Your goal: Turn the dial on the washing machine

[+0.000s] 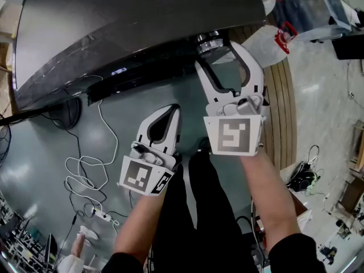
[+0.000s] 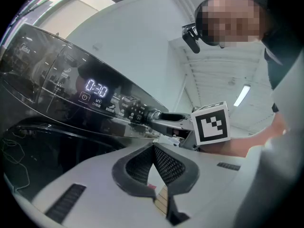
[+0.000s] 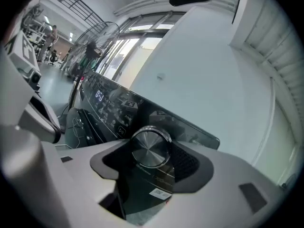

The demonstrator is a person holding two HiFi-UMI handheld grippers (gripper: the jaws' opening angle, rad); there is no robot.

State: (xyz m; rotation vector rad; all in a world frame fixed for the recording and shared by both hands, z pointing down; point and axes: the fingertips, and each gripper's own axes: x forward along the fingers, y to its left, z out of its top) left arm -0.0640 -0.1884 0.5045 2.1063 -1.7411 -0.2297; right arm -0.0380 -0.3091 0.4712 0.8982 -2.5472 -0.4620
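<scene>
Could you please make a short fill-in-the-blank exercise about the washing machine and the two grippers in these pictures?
1. The dial sits ___ the jaws of the right gripper.
2. The jaws of the left gripper are ___, with nothing held.
3. The lit display on the washing machine reads ___.
Missing words: between; closed; 0:30.

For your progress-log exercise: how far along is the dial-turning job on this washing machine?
Done: the right gripper is at the washing machine, its jaws either side of the dial, apparently gripping it. In hand: that grip; the left gripper hangs back, shut and empty. Left: the turn itself; nothing shows rotation, and the display reads 0:30.
</scene>
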